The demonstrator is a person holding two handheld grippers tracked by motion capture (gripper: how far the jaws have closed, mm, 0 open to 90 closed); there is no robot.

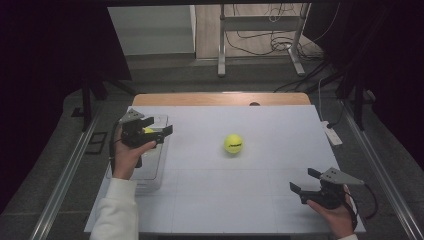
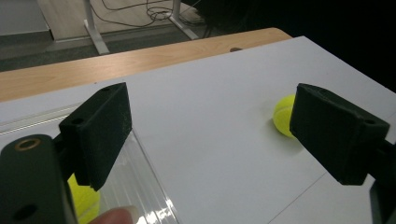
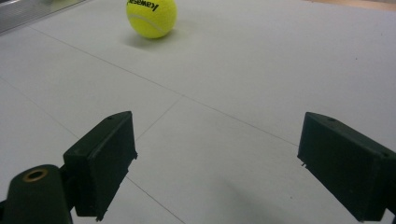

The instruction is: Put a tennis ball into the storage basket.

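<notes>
Black foam-faced jaws rise at the bottom of both gripper views, set wide with nothing between them. Largest is the smooth white table point(image 1: 260, 200), then the clear, glossy plastic bin point(image 1: 161, 150) at its left edge, where the left gripper point(image 1: 159, 131) hovers above a fuzzy yellow tennis ball point(image 2: 84, 198) lying inside. A second tennis ball point(image 1: 233, 143), round and felted, sits mid-frame on bare table. The right gripper point(image 1: 303, 181) waits lower right. Likely one ball is binned; next, reach for the loose one and close on it squarely.
</notes>
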